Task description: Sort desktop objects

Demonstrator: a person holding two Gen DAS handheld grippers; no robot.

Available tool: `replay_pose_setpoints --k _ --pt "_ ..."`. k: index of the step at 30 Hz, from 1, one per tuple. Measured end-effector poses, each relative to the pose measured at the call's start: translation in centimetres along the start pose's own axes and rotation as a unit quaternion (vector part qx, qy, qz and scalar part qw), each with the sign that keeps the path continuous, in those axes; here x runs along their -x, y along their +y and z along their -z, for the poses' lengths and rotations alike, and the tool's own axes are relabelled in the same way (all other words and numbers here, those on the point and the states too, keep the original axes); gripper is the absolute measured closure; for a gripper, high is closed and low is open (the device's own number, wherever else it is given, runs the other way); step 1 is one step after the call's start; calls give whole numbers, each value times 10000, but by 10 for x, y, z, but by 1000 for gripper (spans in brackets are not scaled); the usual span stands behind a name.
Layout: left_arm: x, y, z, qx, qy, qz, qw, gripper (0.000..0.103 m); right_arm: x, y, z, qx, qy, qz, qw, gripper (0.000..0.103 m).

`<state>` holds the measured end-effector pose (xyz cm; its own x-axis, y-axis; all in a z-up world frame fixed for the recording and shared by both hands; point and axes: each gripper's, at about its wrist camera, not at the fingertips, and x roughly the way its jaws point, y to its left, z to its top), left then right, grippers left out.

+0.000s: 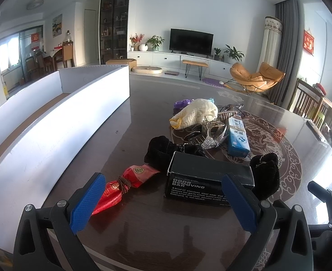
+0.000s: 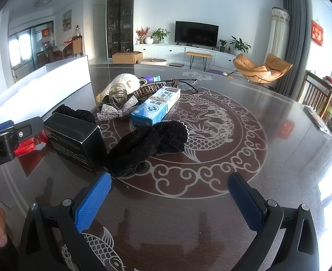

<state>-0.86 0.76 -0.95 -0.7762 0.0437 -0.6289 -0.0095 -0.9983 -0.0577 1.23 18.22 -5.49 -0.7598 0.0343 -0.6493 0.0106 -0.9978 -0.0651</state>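
Left wrist view: my left gripper hangs released, jaws spread, over the counter. A black box lies between the fingertips, just ahead; a red packet sits beside the left pad. A white bin stands to the left.

Right wrist view: my right gripper is released, grasping nothing. A black scrunchie lies just ahead, touching the black box; a blue carton lies behind it.

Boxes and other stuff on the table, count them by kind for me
Boxes: 2, black box and blue box
Black velvet scrunchies: 2
Red packet: 1
Rhinestone bow clip: 1
Cream knit pouch: 1
Total: 7
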Motion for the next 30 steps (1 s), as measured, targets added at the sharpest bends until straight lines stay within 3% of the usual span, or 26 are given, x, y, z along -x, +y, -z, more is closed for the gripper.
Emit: replay_pose_setpoints --k 7,21,30 --pt "-10 2 1 61 280 -66 9996 0 -2 0 1 -9 33 -18 10000 0" --pt "-20 16 4 352 625 268 9971 0 -6 -4 0 -146 189 -155 9996 0" --pt "-28 13 7 246 789 -106 9965 0 -5 -10 0 -254 174 -216 9993 0"
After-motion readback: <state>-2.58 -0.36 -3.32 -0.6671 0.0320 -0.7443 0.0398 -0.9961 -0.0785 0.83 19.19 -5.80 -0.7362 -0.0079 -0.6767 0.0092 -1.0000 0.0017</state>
